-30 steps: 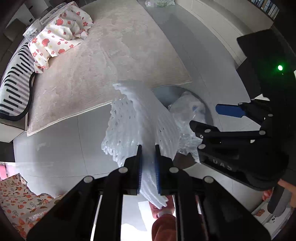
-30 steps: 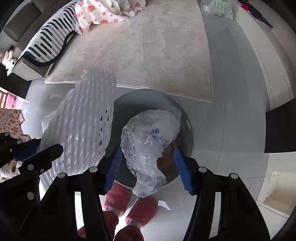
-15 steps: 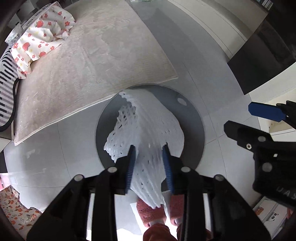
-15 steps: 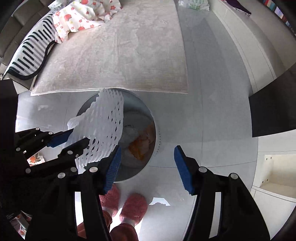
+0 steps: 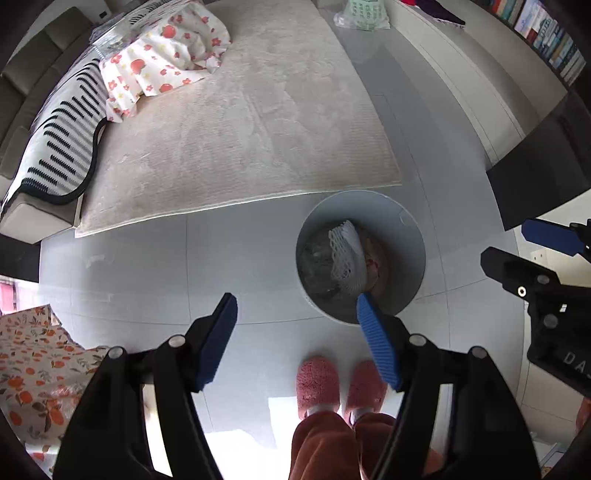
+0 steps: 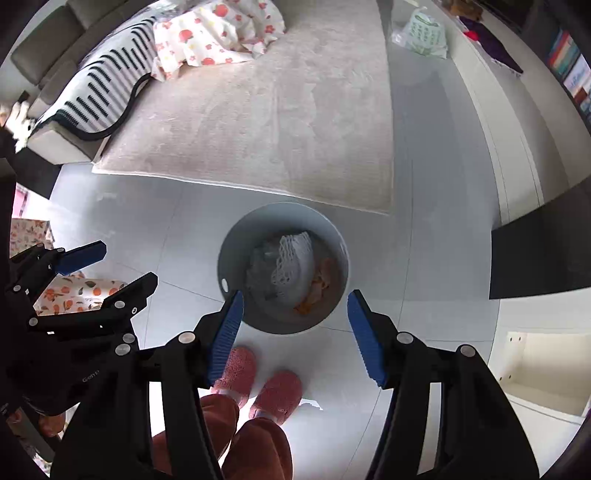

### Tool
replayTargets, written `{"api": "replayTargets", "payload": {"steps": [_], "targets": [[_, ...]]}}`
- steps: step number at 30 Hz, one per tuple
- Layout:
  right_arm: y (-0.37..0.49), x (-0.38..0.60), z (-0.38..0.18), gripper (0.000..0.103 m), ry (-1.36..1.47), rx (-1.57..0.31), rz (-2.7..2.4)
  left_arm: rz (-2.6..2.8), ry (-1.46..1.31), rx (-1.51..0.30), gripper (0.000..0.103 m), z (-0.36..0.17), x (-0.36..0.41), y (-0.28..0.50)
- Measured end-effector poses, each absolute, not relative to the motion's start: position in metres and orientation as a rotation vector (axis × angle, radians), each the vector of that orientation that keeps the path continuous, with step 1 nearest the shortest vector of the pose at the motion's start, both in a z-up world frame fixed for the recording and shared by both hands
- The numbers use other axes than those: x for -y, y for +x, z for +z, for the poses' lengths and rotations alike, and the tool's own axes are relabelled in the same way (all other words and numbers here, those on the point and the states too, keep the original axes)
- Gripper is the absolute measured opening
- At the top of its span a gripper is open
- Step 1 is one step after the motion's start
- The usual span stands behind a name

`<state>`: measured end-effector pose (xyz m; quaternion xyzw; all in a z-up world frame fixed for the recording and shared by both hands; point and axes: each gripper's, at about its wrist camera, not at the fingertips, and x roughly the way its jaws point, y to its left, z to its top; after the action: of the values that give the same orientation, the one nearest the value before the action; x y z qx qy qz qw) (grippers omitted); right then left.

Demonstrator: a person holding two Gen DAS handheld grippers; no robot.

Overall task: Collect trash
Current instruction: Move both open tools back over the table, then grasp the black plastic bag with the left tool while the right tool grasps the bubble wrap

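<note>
A round grey trash bin (image 5: 413, 236) (image 6: 229, 251) stands on the pale floor just off the rug's corner. Inside it lie a white foam net (image 5: 347, 254) (image 6: 295, 258), a crumpled clear plastic bag and some orange scraps (image 6: 317, 284). My left gripper (image 5: 295, 306) is open and empty, held high above the floor to the left of the bin. My right gripper (image 6: 293, 301) is open and empty, high above the bin's near rim. Each gripper shows at the edge of the other's view.
A beige rug (image 5: 240, 122) covers the floor beyond the bin. A sofa with a striped throw (image 5: 55, 147) and a floral cloth (image 5: 162, 48) lies at the far left. A green-printed plastic bag (image 6: 421, 33) sits far back. The person's pink slippers (image 5: 336, 384) stand near the bin. Dark furniture (image 6: 543, 251) stands right.
My left gripper opened and let go of the foam net, which fell into the bin. Both grippers rose well above the bin. The right gripper had dropped the plastic bag earlier.
</note>
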<state>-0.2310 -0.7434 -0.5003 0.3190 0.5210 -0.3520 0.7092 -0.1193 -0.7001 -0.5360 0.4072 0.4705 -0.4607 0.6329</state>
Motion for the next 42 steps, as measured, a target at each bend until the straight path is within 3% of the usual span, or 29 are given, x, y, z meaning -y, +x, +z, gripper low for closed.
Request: {"api": "replayTargets", "payload": {"steps": [12,20,26,33,42], "targets": [[-0.101,0.636,-0.315,0.057,0.369,-1.107,-0.378,-0.609,0.612,-1.126,0.068,-0.346,0.525,-0.026],[-0.020,0.522,-0.235,0.057,0.143,-1.050,-0.063,-0.295,0.347,-1.122,0.068,-0.256,0.371,0.014],[0.034,0.417,-0.202,0.057,0.036,-1.017,0.104,-0.118,0.227,-1.118,0.068,-0.233,0.260,0.031],[0.100,0.301,-0.203,0.057,-0.019,-1.027,0.180,-0.058,0.165,-1.141,0.068,-0.236,0.147,0.083],[0.174,0.246,-0.254,0.057,0.010,-1.106,0.101,-0.122,0.185,-1.162,0.068,-0.274,0.103,0.162]]}}
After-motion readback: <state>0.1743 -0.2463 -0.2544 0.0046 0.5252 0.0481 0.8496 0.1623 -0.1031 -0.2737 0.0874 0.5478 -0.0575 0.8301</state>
